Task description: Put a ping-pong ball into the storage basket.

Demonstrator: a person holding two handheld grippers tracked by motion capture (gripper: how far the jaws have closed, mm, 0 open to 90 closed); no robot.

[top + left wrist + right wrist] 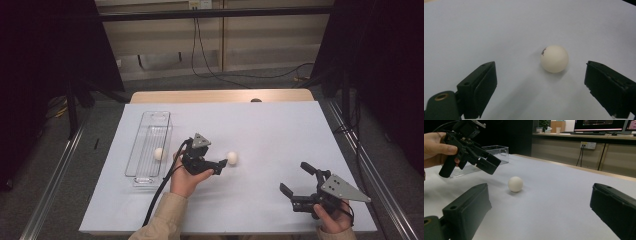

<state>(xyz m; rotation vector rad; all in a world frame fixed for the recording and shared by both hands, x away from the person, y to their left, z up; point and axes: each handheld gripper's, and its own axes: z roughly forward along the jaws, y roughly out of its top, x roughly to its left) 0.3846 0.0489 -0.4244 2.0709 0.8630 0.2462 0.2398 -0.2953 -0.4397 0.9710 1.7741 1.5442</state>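
Ball [554, 58] sits on the surface [499, 30] just ahead of the left gripper [541, 85], right of centre between its wide, empty jaws; the right gripper [537, 212], also wide and empty, is well apart.

Ball [554, 58] cream-white, small dark mark; tool [220, 165] black; sheet [270, 130] pale blue-white; sleeve [161, 220] tan.
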